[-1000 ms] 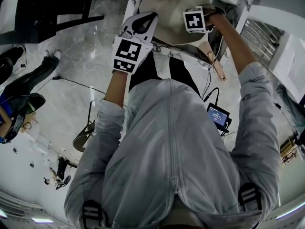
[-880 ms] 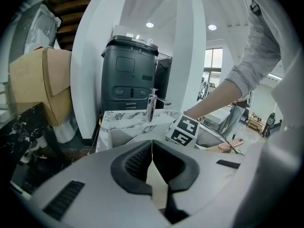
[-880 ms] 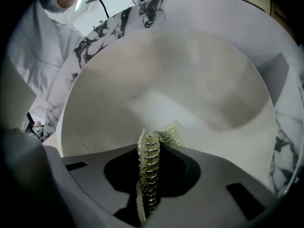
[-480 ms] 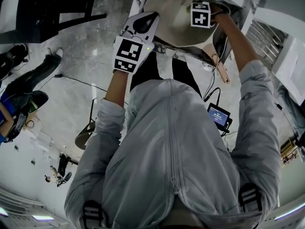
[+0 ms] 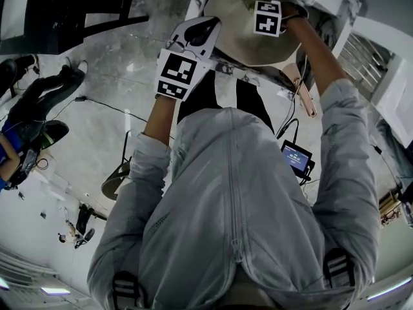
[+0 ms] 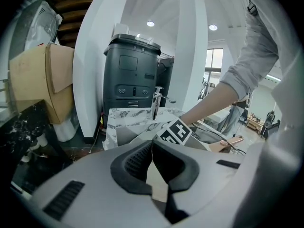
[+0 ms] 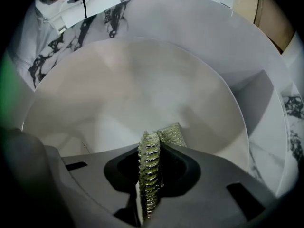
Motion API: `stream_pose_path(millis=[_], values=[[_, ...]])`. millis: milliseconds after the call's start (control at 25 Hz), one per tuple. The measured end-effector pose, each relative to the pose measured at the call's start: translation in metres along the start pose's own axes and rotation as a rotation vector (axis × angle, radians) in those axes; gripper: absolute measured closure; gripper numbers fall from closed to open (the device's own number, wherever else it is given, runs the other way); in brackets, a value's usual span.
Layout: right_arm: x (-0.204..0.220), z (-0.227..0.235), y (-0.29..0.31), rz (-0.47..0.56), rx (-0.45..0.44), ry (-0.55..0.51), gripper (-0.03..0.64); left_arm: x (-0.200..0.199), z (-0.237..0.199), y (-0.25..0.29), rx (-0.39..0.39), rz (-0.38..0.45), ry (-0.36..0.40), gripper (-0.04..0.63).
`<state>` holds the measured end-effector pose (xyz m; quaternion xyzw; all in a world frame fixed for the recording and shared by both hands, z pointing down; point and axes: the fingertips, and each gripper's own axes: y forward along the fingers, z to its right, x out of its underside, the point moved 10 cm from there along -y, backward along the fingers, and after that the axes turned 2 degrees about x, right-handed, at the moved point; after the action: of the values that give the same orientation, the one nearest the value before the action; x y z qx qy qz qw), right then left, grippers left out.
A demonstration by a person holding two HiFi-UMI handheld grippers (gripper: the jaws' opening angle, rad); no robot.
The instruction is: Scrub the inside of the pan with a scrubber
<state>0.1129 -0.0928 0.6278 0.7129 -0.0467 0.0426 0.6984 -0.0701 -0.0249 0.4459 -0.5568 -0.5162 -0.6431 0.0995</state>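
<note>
- The right gripper (image 7: 151,151) is clenched on the scrubber (image 7: 171,134) and reaches down into the pan (image 7: 123,89). The pan's pale, smooth inner wall lies straight ahead of the jaws, so this is the hand placed to scrub.
- The left gripper (image 6: 152,148) is clamped on the pan's near left rim, seemingly bracing it.
- The pan's handle (image 5: 305,99) runs out to the person's right.
- The scrubber, a green-silver mesh pad, stands edge-on with its tip just past the jaws. Whether it touches the pan's floor is unclear.
</note>
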Motion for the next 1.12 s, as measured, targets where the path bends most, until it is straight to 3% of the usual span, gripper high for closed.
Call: stream_pose_path(millis=[480,840,1120], values=[[-0.045,-0.003,0.007,0.064,-0.022,-0.009,0.537,0.006,-0.011,-0.011,-0.021,-0.006,-0.005,0.572],[-0.066,-0.046,0.001,0.103,-0.115,-0.145,0.537,0.006,-0.008,-0.016,-0.023,0.001,-0.004,0.572],[-0.061,-0.074,-0.006,0.101,-0.227,-0.162,0.536,0.004,0.003,-0.016,-0.02,0.01,0.0,0.572]])
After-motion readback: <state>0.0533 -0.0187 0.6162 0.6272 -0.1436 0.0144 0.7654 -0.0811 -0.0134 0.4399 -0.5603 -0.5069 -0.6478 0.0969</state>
